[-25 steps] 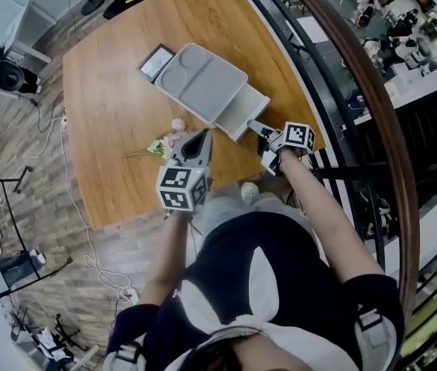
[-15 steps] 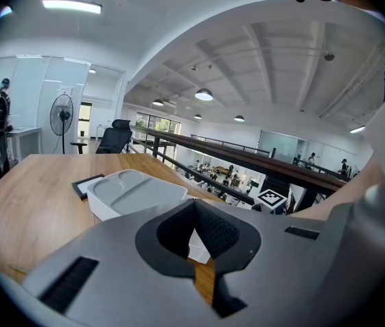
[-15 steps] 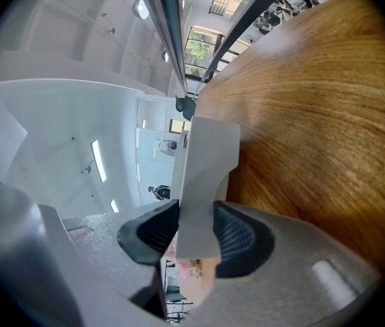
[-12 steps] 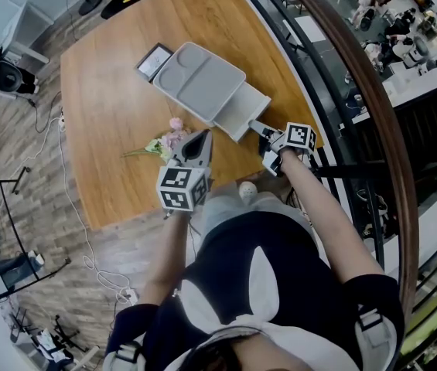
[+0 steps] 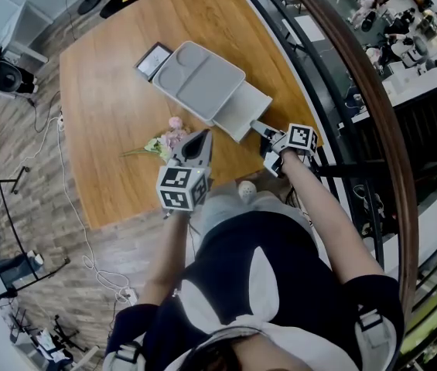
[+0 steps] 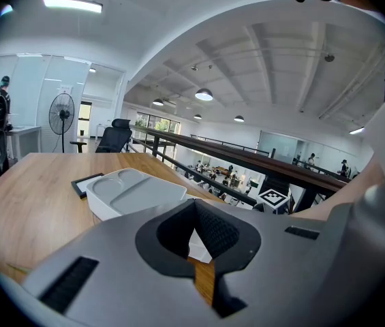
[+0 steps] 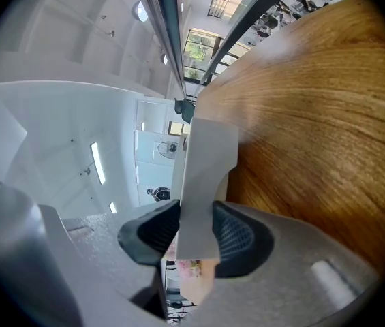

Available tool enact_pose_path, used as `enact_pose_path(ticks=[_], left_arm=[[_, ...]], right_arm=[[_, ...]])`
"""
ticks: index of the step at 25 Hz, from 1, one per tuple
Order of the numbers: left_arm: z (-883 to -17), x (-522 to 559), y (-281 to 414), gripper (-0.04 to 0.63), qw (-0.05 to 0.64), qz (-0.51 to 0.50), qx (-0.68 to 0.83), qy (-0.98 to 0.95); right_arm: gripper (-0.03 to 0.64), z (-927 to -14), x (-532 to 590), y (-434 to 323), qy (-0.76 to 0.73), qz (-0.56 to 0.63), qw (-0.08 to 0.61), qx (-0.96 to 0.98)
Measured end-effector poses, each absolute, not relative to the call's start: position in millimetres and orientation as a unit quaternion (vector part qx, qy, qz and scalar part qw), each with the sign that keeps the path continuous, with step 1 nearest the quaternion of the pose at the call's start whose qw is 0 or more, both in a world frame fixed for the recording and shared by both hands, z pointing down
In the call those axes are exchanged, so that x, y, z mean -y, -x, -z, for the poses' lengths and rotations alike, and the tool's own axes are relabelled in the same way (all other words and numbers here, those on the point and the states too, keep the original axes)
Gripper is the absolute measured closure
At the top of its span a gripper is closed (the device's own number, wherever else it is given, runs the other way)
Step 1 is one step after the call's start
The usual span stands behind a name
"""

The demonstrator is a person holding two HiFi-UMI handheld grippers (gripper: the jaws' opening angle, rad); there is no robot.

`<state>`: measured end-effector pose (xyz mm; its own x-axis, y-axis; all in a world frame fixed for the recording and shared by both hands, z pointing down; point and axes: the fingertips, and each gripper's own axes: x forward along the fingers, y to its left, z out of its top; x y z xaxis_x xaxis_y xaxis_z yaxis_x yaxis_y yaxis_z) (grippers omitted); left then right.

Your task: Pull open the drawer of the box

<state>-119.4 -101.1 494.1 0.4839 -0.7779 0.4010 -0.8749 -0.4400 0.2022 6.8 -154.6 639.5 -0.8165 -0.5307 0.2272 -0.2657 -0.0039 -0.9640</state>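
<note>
Drawer (image 5: 245, 110) partly out of grey box (image 5: 203, 79), frame centre; slide axis runs toward lower right. Right gripper (image 5: 261, 130) nearer, clamped on drawer's front panel. Left gripper (image 5: 199, 139) closed, empty, lower left of drawer.

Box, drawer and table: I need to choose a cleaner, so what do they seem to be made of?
The box and its drawer look like moulded plastic: uniform pale grey, matte, rounded corners, pressed-in panels on top. The table looks like wood, warm brown with streaky grain and a soft sheen; solid, veneer or laminate cannot be told.
</note>
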Motion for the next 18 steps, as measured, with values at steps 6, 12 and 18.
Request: enact_pose_path(ticks=[6, 12, 18], left_arm=[[-495.3, 100.1, 118.0, 0.578, 0.193, -0.124, 0.49, -0.841], [-495.9, 100.2, 120.3, 0.578, 0.194, -0.124, 0.49, -0.841], [-495.3, 98.5, 122.8, 0.578, 0.195, -0.122, 0.492, -0.84]], right_arm=[[0.485, -640.0, 152.0, -12.5, 0.288, 0.649, 0.108, -0.696], [0.495, -638.6, 152.3, -12.1, 0.288, 0.648, 0.112, -0.696], [0.475, -639.8, 152.8, -12.6, 0.308, 0.638, 0.09, -0.7]])
